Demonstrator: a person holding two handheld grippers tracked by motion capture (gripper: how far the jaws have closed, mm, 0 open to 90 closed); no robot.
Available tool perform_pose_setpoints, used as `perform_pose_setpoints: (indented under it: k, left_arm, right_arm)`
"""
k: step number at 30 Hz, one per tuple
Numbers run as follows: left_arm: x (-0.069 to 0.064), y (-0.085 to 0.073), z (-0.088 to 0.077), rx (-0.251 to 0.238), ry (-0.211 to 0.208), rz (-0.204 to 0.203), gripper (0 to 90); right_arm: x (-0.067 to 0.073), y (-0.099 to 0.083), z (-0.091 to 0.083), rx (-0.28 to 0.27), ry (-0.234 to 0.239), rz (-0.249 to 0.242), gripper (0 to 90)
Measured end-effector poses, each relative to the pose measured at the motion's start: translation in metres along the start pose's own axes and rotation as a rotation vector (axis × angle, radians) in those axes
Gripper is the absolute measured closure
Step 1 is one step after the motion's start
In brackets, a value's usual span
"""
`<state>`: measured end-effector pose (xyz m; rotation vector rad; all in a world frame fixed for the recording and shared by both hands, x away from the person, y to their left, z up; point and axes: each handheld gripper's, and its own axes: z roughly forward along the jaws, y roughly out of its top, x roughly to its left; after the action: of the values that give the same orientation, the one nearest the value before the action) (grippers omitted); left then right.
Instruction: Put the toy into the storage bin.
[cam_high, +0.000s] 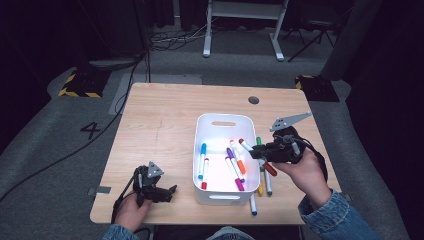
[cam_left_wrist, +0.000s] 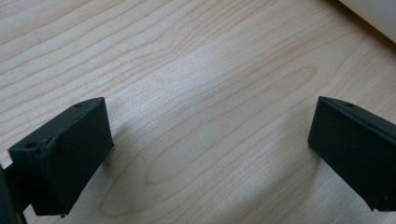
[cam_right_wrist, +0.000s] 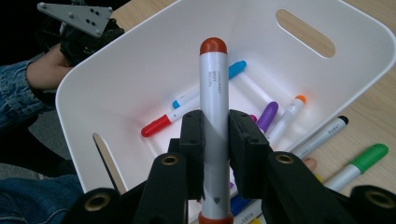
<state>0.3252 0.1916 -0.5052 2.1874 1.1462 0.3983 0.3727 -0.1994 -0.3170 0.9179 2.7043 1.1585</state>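
Right gripper view: marker carried to the bin

Right tool (cam_right_wrist: 215, 140) clamps the red-capped marker (cam_right_wrist: 213, 93) at frame centre, above the white bin (cam_right_wrist: 93, 93). Judgement: lower it past the rim, level, before releasing. Left tool (cam_left_wrist: 210, 140) rests lower left, spread wide over bare desk (cam_left_wrist: 187, 60).

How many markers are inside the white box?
4 in the box: blue marker and red marker at left, purple marker and orange marker toward right. Others may be hidden.

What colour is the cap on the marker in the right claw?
Dark red-orange, on the marker in the right claw; the right gripper view shows it best.
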Motion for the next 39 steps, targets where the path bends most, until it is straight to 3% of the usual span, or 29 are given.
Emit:
perform_pose_setpoints:
  k: [14, 23, 25, 32, 34, 39]
  left_arm:
    - [0.000, 0.000, 0.000, 0.001, 0.000, 0.001, 0.0]
    - [0.000, 0.000, 0.000, 0.001, 0.000, 0.002, 0.0]
    - [0.000, 0.000, 0.000, 0.001, 0.000, 0.002, 0.0]
    - [0.000, 0.000, 0.000, 0.001, 0.000, 0.001, 0.0]
    - [0.000, 0.000, 0.000, 0.001, 0.000, 0.001, 0.0]
    - [0.000, 0.000, 0.000, 0.001, 0.000, 0.002, 0.0]
  right_arm:
    - [0.026, 0.017, 0.017, 0.005, 0.064, -0.059, 76.9]
    - [0.031, 0.015, 0.028, 0.031, 0.087, -0.081, 76.9]
    - [0.031, 0.013, 0.032, 0.046, 0.099, -0.068, 76.9]
    - [0.033, 0.012, 0.037, 0.044, 0.114, -0.077, 76.9]
    - [0.036, 0.013, 0.040, 0.045, 0.120, -0.101, 76.9]
    - [0.036, 0.010, 0.047, 0.087, 0.119, -0.099, 76.9]
